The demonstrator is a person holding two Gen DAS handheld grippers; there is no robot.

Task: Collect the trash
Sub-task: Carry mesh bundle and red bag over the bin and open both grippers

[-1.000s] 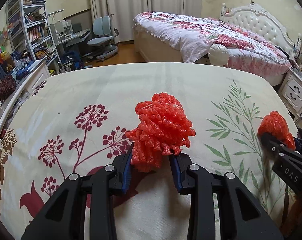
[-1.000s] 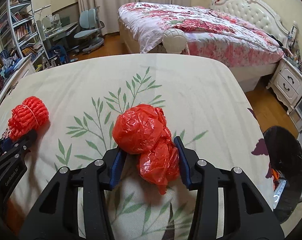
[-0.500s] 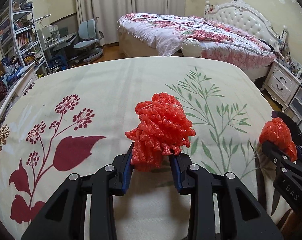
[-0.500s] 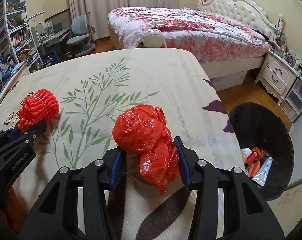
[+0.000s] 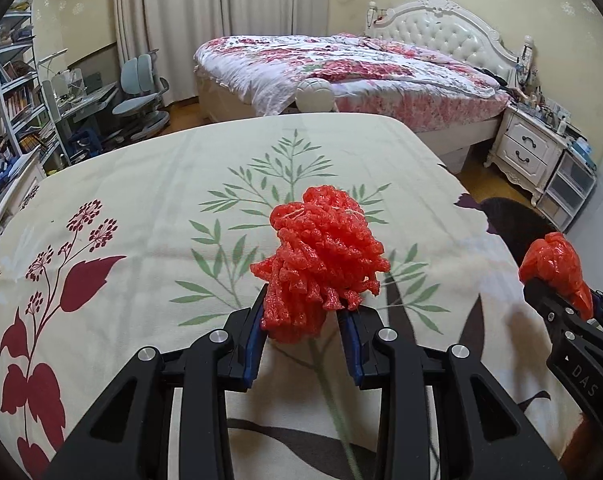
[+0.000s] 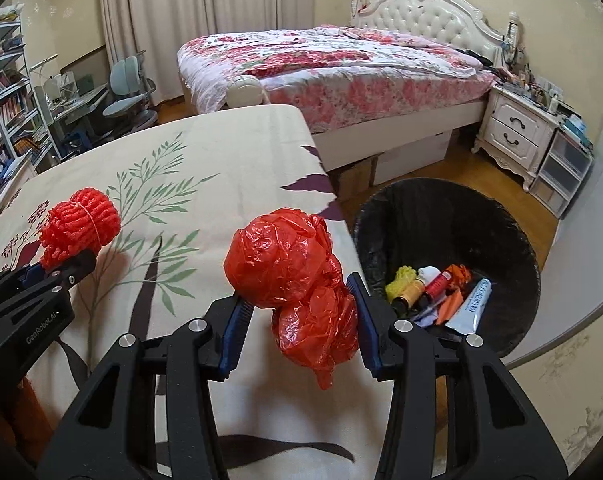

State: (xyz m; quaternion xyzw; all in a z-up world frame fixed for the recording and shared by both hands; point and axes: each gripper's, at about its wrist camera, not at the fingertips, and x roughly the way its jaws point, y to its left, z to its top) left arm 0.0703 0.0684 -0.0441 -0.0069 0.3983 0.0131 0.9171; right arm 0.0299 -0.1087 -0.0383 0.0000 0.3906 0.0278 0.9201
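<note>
Bedroom setting: leaf-print bedspread (image 5: pixel 149 184) lies beneath both our claws. We note the left claw (image 5: pixel 303 330) clamped on a red foam net (image 5: pixel 321 256); the net bulges up and forward past its fingertips. Our right claw (image 6: pixel 301 312) grips a crumpled red plastic bag (image 6: pixel 293 276), which sits between and above its fingers. Black-lined trash bin (image 6: pixel 441 216), with trash inside, stands just right of that claw, below the bed edge.
</note>
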